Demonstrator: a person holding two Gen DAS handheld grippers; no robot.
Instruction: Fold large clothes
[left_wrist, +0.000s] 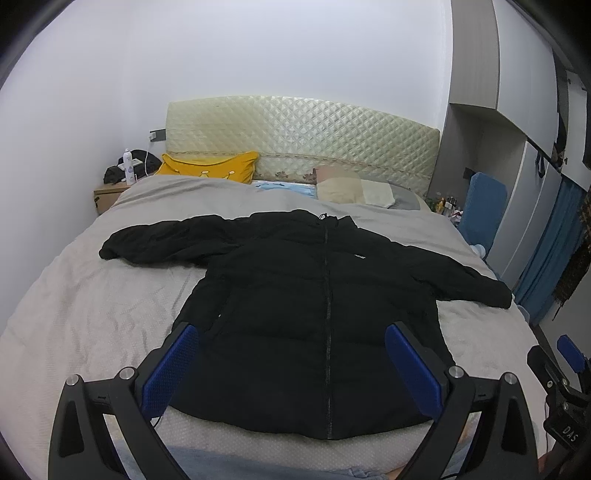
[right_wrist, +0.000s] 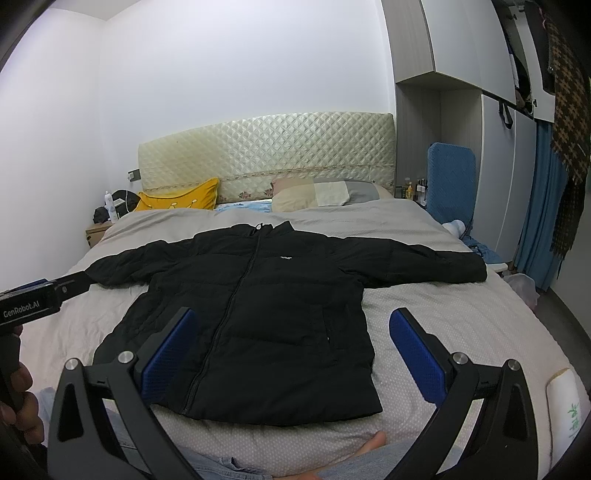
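A black zipped puffer jacket (left_wrist: 314, 306) lies flat, front up, on the grey bed cover (left_wrist: 92, 314), both sleeves spread out sideways. It also shows in the right wrist view (right_wrist: 273, 310). My left gripper (left_wrist: 291, 365) is open and empty, held above the jacket's lower hem. My right gripper (right_wrist: 291, 354) is open and empty, above the jacket's lower right corner, with its right finger over the bed cover (right_wrist: 461, 321). The left gripper's body (right_wrist: 29, 306) shows at the left edge of the right wrist view; the right gripper's body (left_wrist: 561, 380) at the right edge of the left wrist view.
A yellow cushion (left_wrist: 207, 168) and beige pillows (left_wrist: 354, 188) lie by the quilted headboard (left_wrist: 303, 136). A nightstand (left_wrist: 110, 192) with a bottle stands far left. A blue padded board (right_wrist: 448, 181), wardrobe (right_wrist: 465, 74) and blue curtain (right_wrist: 543, 221) are right. The person's knees (right_wrist: 369, 446) are at the bed's near edge.
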